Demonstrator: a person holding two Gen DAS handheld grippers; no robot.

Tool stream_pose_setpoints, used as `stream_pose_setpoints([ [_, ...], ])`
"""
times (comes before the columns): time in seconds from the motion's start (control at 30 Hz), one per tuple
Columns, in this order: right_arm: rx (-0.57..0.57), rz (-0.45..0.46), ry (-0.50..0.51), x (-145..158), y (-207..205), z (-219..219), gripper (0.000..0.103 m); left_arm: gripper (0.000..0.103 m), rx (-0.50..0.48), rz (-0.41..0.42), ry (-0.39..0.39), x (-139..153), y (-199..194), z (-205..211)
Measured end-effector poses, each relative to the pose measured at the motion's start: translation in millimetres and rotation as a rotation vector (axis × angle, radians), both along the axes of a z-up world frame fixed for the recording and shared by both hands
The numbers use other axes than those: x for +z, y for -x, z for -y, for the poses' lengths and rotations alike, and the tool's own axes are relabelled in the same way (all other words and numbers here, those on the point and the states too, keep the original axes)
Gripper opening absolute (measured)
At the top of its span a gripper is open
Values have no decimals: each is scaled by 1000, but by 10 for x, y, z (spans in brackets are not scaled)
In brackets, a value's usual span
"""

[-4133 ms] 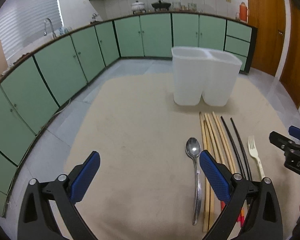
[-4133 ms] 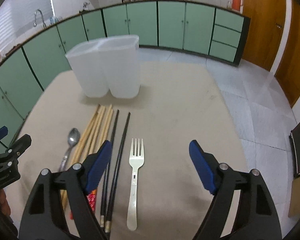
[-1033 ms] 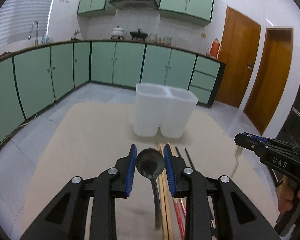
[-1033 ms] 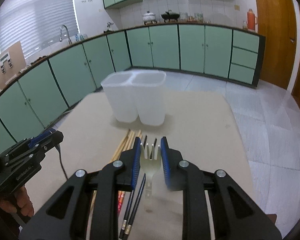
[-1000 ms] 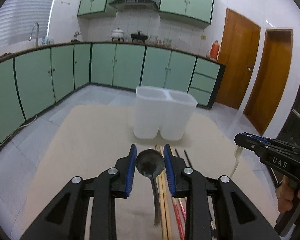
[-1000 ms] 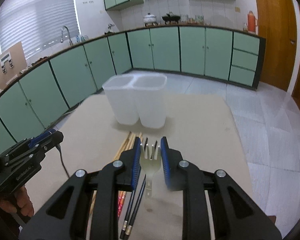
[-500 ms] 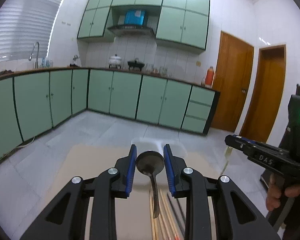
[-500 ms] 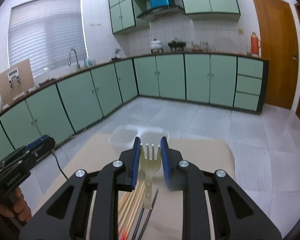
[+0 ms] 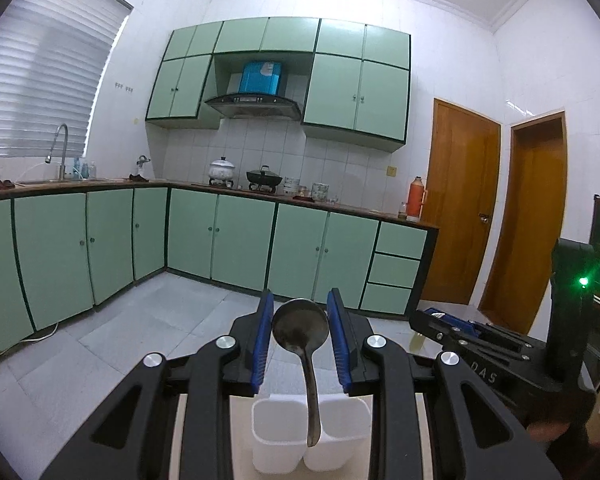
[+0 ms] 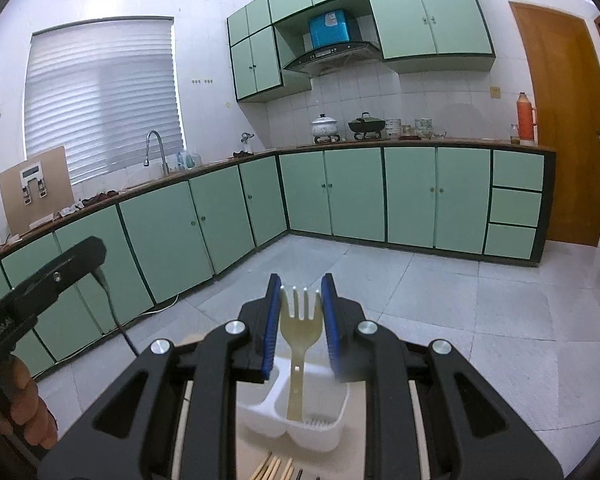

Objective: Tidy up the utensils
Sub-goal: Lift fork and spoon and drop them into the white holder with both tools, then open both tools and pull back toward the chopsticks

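Note:
My left gripper is shut on a metal spoon, bowl between the blue pads, handle hanging down over the white two-compartment holder. My right gripper is shut on a cream plastic fork, tines up, handle hanging down over the holder's right compartment. The right gripper also shows at the right of the left wrist view. Wooden chopstick ends lie on the table below the holder.
The holder stands on a beige table. Green kitchen cabinets run along the back and left. Wooden doors are at the right. The left gripper's body shows at the left of the right wrist view.
Both grippers have lifted and tilted up with their utensils. The holder has dropped to the bottom of both views, now under the hanging handles.

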State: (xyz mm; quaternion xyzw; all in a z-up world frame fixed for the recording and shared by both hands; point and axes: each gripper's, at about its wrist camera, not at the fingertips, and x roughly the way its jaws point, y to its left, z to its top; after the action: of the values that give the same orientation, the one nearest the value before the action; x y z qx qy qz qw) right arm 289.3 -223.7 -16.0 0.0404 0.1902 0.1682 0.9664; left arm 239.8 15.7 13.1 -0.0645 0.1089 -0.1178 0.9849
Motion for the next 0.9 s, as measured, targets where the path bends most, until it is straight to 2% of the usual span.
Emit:
stream_pose_setpoints([
  [0.13,-8,-24,11,-193,-232,-36,19,27,14,-49,-5,-239,-329,51],
  [0.3,-3,-99,16,-530,-450,-78,19,27,20,-137,-17,-619,-664,87],
  [0.47,12,-153,25,-767,-454,-144,21,27,13,-212,-48,-926,-792,107],
  [0.6,15,-176,20,-836,-415,-188,23,28,18,-250,-48,-1065,-768,79],
  [0.67,10,-177,17,-832,-366,-180,34,32,22,-250,-49,-1058,-721,59],
  [0.73,1,-167,19,-813,-310,-173,39,39,29,-241,-46,-1021,-663,29],
  [0.8,-12,-157,21,-779,-244,-153,49,44,37,-238,-48,-979,-572,-6],
  [0.87,-39,-142,20,-741,-125,-106,68,50,42,-235,-56,-940,-499,-19],
  [0.9,-63,-129,21,-723,-31,-79,73,52,45,-229,-60,-921,-401,-43],
])
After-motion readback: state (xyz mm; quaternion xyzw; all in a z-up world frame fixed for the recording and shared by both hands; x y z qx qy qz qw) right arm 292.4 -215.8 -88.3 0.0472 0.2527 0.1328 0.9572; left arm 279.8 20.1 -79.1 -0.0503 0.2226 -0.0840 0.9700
